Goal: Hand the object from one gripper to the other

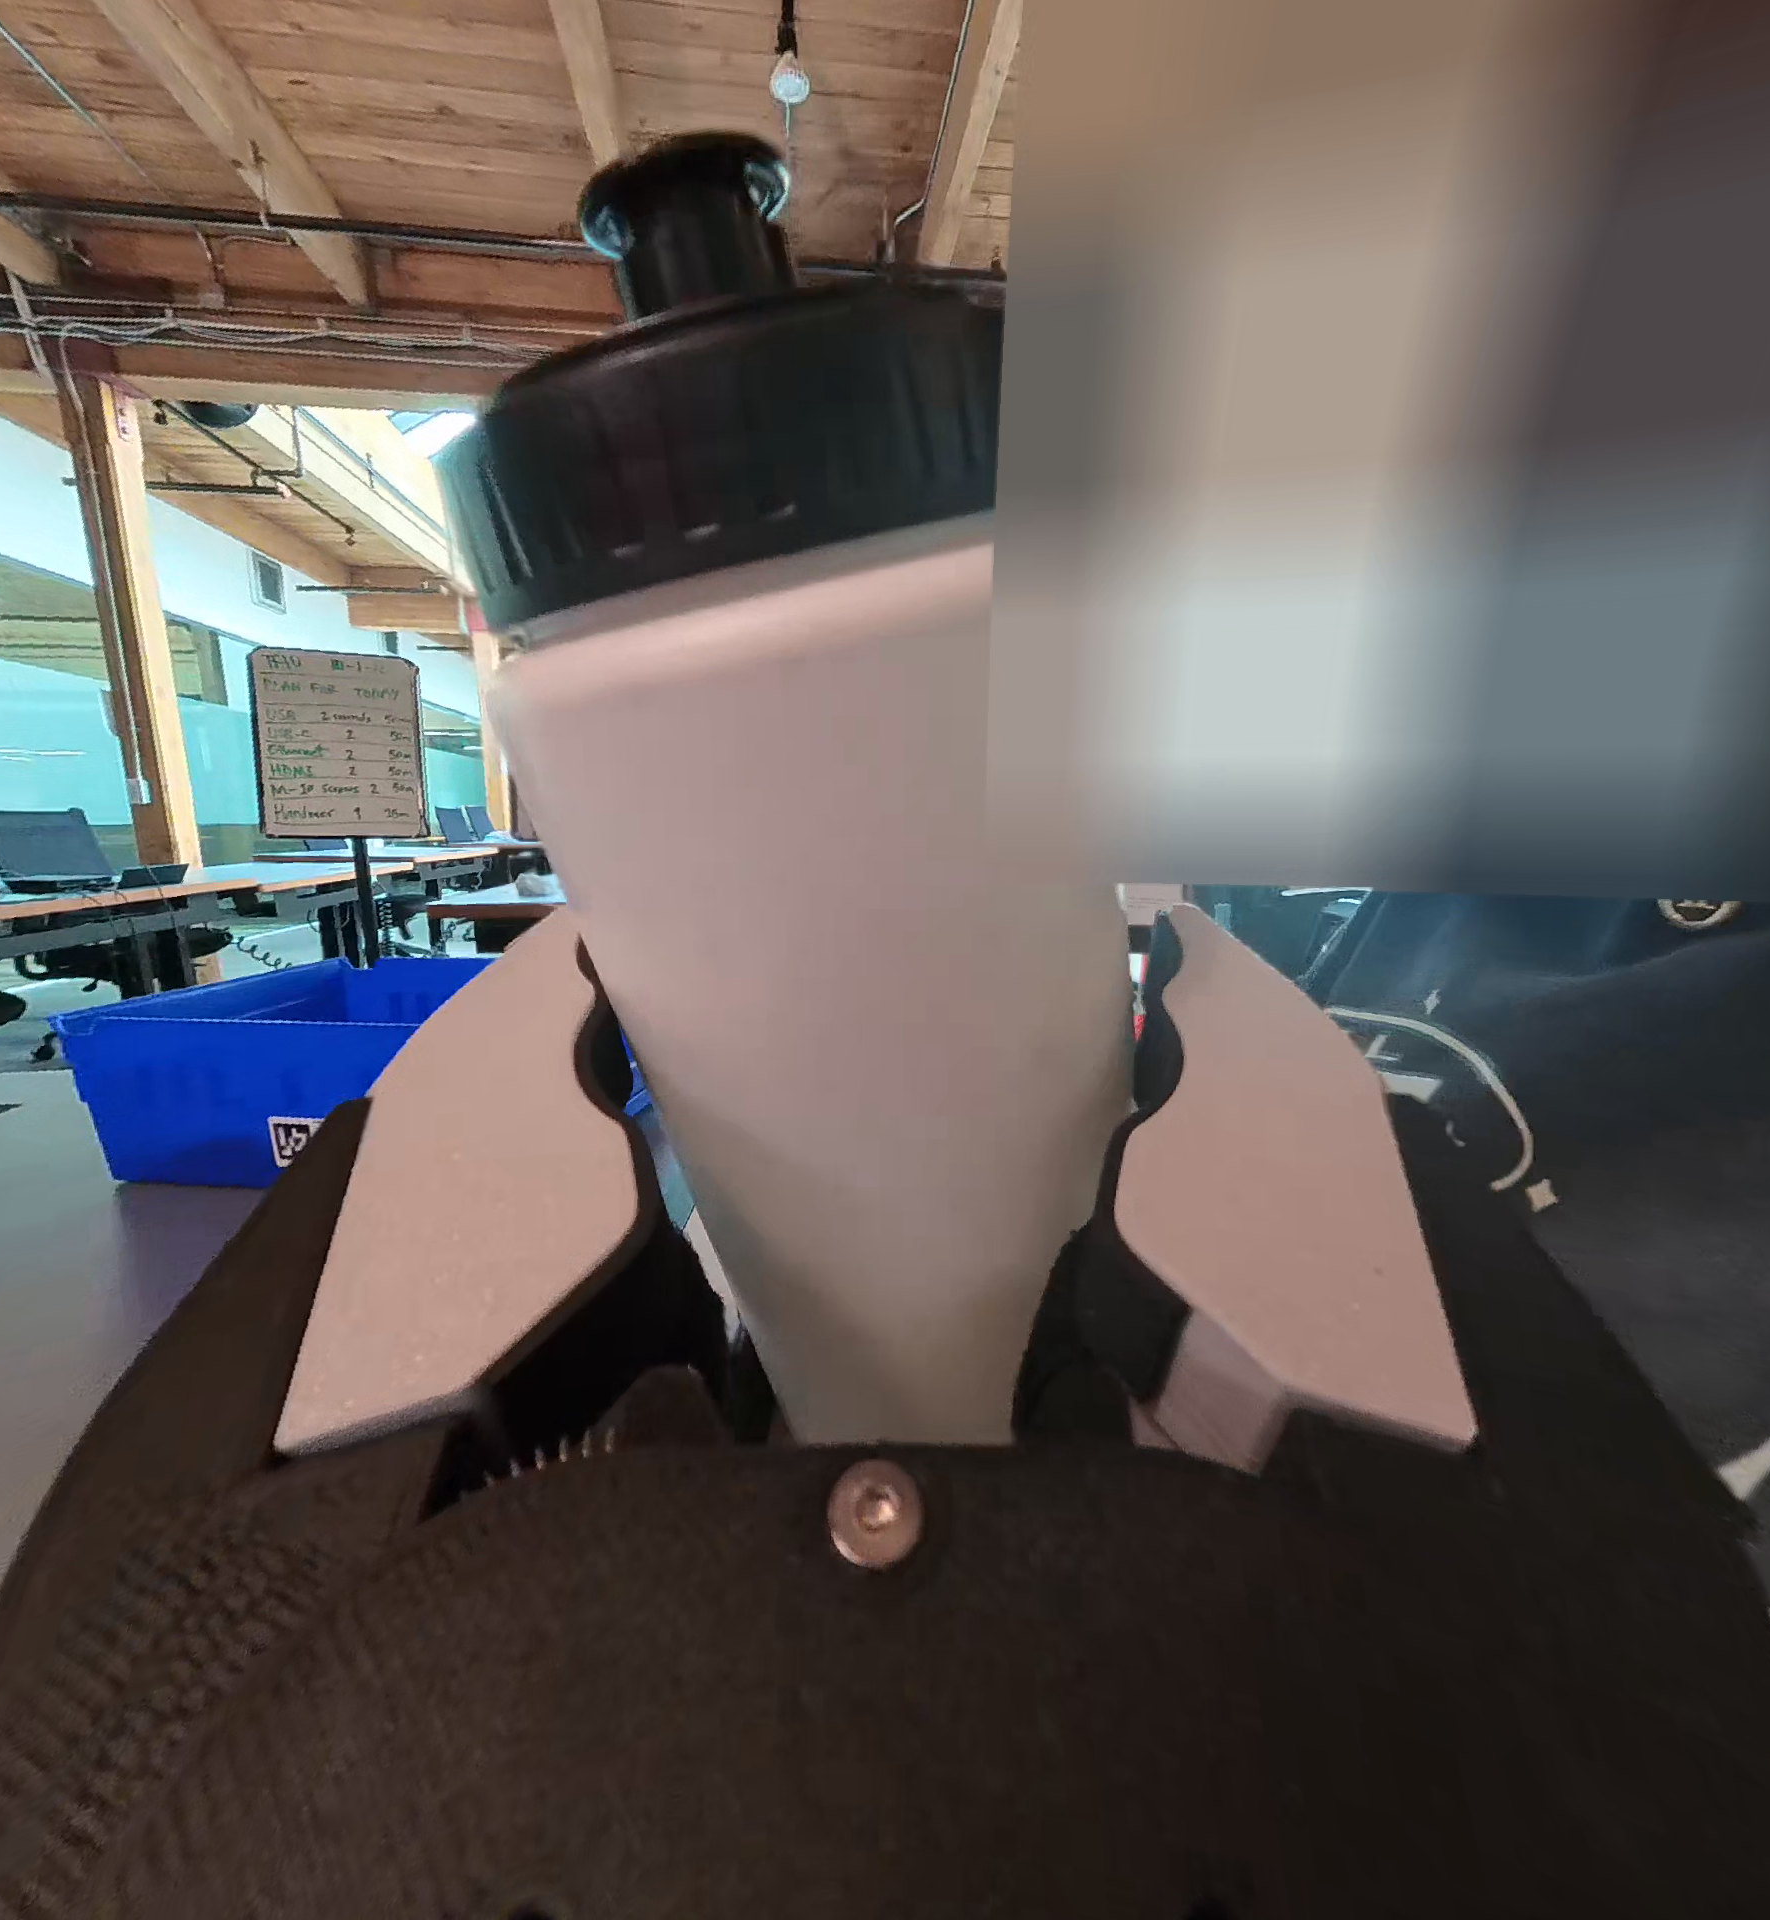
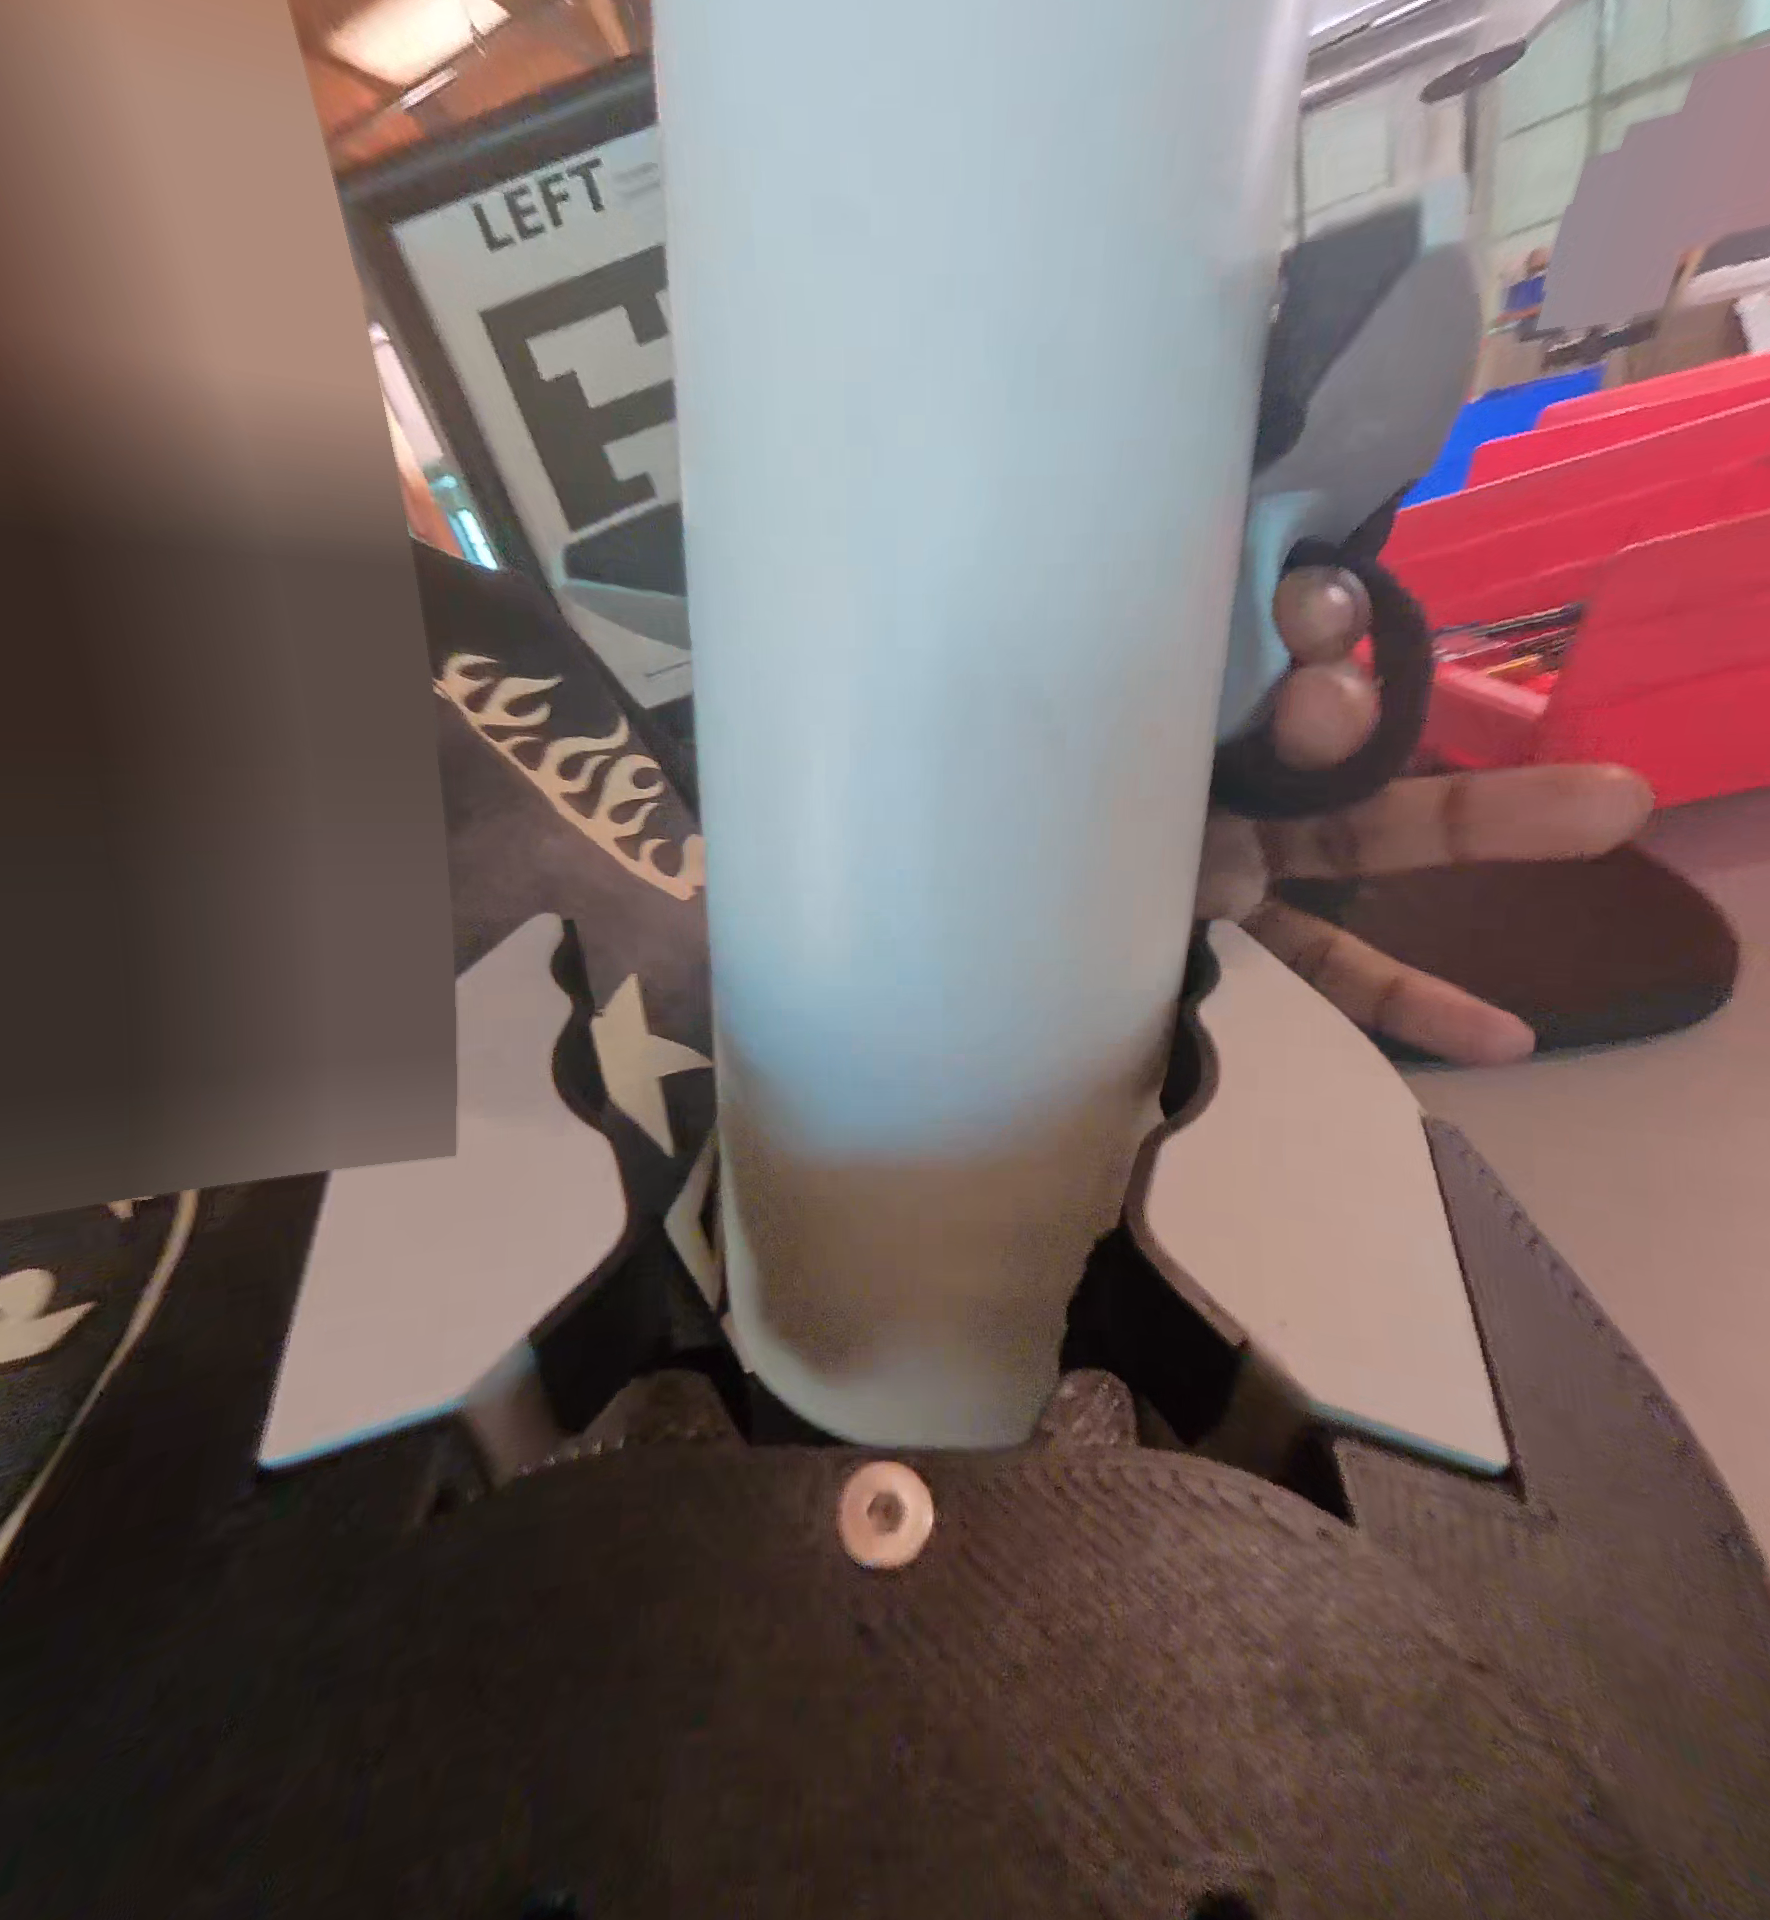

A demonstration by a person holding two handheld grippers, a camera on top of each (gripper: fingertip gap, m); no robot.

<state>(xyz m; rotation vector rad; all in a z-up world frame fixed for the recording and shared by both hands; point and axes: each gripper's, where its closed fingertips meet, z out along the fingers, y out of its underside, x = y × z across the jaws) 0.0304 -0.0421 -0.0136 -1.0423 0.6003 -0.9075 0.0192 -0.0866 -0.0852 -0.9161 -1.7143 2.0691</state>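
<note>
Left gripper [image 1: 865,1049]: white fingers [image 1: 486,1195] with dark pads, closed against both sides of the white bottle [image 1: 808,883], gripping its lower body. The bottle stands upright between them, raised off the table, black ribbed cap [image 1: 725,457] and pull spout on top.

Right gripper [image 2: 886,1049]: white fingers [image 2: 1296,1195] set either side of the same bottle [image 2: 954,623], which runs from the gripper's throat out past the top edge. The right finger touches the wall; on the left a thin dark gap seems to remain, so whether this grip has closed cannot be told.

Behind the bottle, right wrist view: the other gripper's grey body, a square-patterned marker card [image 2: 569,416] on it, and a person's hand [image 2: 1432,831] with extended fingers.

Person's dark printed garment [image 1: 1639,1195]: near right in the left wrist view.

Blue bin [image 1: 226,1060]: on the grey table [image 1: 50,1299], left, farther off.

Red bins [image 2: 1639,582]: stacked far right in the right wrist view.

Whiteboard [image 1: 341,743] on a stand: far left, among office desks.
</note>
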